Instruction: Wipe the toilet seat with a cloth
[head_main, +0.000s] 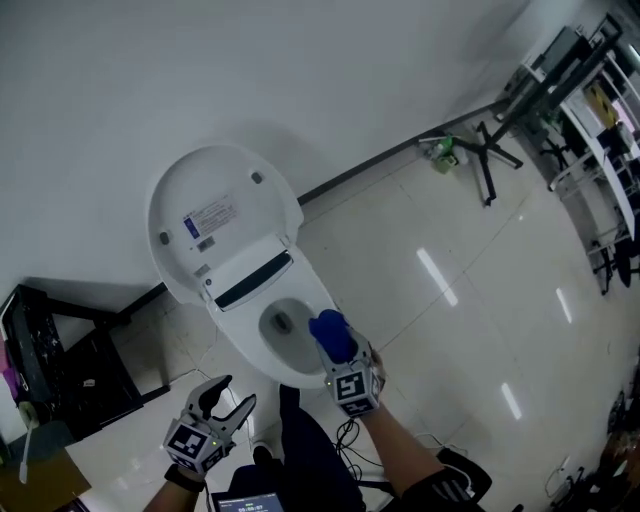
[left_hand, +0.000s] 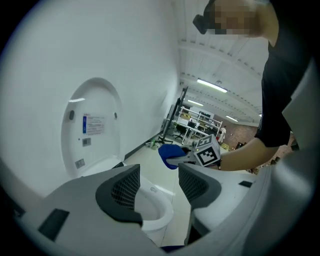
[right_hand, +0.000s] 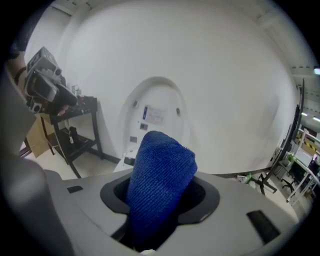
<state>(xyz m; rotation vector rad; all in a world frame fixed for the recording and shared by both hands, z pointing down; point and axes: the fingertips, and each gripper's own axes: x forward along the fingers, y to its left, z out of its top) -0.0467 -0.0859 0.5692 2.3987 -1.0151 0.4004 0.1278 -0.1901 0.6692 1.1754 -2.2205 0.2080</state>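
A white toilet (head_main: 262, 322) stands against the wall with its lid (head_main: 215, 215) raised. My right gripper (head_main: 335, 345) is shut on a folded blue cloth (head_main: 330, 333), held over the front right rim of the bowl. In the right gripper view the blue cloth (right_hand: 157, 182) fills the space between the jaws, with the raised lid (right_hand: 155, 117) behind it. My left gripper (head_main: 230, 405) hangs open and empty, low at the front left of the toilet. The left gripper view shows the bowl rim (left_hand: 155, 210) between its open jaws and the cloth (left_hand: 170, 154) beyond.
A black rack (head_main: 60, 360) stands left of the toilet. A black stand (head_main: 485, 150) and a green bottle (head_main: 442, 155) sit by the wall at the right, with shelving (head_main: 600, 150) beyond. Cables (head_main: 350, 435) lie on the tiled floor near the person's legs.
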